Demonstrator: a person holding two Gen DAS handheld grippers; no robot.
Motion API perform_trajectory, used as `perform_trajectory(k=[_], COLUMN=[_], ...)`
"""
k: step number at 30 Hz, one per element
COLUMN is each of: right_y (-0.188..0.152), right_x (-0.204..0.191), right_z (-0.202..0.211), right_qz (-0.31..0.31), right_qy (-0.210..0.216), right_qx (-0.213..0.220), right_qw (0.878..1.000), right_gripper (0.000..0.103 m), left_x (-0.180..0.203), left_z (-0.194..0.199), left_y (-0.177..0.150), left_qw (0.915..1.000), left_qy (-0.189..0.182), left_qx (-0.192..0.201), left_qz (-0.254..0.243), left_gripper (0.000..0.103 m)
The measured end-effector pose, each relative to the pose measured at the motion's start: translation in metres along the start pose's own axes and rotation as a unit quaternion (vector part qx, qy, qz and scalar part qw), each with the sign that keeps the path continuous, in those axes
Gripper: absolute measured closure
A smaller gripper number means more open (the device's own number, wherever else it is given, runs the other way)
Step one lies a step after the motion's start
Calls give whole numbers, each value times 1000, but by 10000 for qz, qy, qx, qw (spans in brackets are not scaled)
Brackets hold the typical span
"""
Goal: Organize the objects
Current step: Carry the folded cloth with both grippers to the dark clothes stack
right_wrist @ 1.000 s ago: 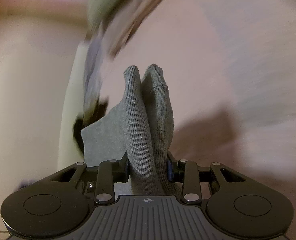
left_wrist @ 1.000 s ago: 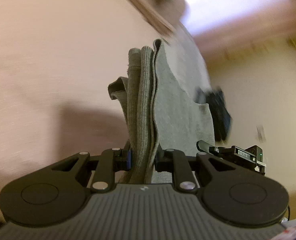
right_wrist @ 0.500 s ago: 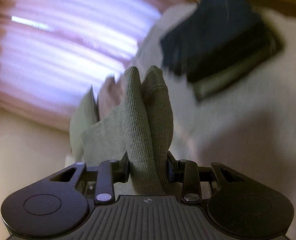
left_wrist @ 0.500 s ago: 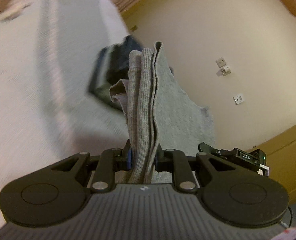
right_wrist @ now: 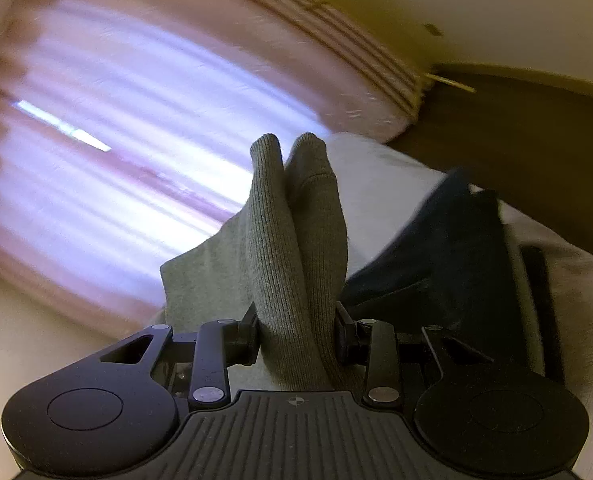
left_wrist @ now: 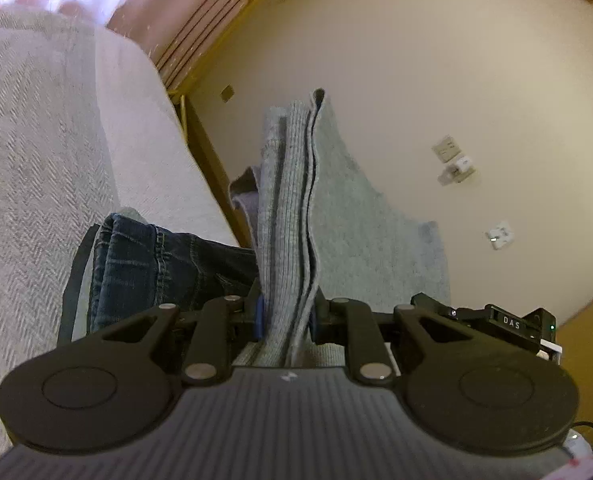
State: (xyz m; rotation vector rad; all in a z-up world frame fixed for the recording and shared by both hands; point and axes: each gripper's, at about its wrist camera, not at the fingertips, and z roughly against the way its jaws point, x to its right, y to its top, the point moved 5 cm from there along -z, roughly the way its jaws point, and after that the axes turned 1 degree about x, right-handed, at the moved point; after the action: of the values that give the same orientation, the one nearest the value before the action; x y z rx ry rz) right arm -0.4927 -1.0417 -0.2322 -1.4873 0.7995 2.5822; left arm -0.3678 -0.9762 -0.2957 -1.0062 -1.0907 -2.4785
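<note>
Grip: both claws, left gripper (left_wrist: pixel 284 316) and right gripper (right_wrist: pixel 296 330), clenched on grey sweater (left_wrist: pixel 292 200) | tip: keep it taut, land it on jeans (left_wrist: pixel 144 264) at 9 o'clock

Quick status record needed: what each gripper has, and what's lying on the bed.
left gripper: shut on grey knit garment, ribbed edge bunched between the jaws
right gripper: shut on another bunched part of the same garment
on bed: folded jeans, lying near the bed's edge
backdrop: curtain, blurred
</note>
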Motion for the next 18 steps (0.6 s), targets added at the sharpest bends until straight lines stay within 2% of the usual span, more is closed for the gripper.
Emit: perform_trajectory(k=[2,4,8,10,12,13,15,17,18], right_y=[3,16,10,7,12,17,22,29,35], right_x=[19,45,89,103,107,106,91,70,60], right_z=[-4,-4,-24,-29,-31,-33,-24,-10,-2], right_qz=[-97,-239,-494,-655,-748,-715,-268,465,856], right_qy=[-52,-180,-751,-782,-742,-803,-1198,-1687,-1946], right_qx=[-8,-101,-394,-338,-321,-361,-367,11,303], right_qw=[9999,9995,9952,9942,9939,9935,9918,9846,9767], right_gripper=[71,71,71,70,67,65,59,55,55], left_x=[-12,-27,-55,-71,-80,-83,-83,-78,-75], left_z=[-25,-30,-57,-64,-64,-63,-56,-40,-32], left_y=[1,-10,-25,-29,-32,-31,-25,-16,-10], left_qw=[9999,9995,9977,9970,9966,9963,9963,9971,9969], left_qy=[82,170,352,315,286,264,320,518,620], left_qx=[-91,-204,-435,-411,-319,-306,-294,-95,12], left_qz=[20,144,382,582,701,764,740,542,477], left_gripper=[87,87,87,85,76,76,76,76,76])
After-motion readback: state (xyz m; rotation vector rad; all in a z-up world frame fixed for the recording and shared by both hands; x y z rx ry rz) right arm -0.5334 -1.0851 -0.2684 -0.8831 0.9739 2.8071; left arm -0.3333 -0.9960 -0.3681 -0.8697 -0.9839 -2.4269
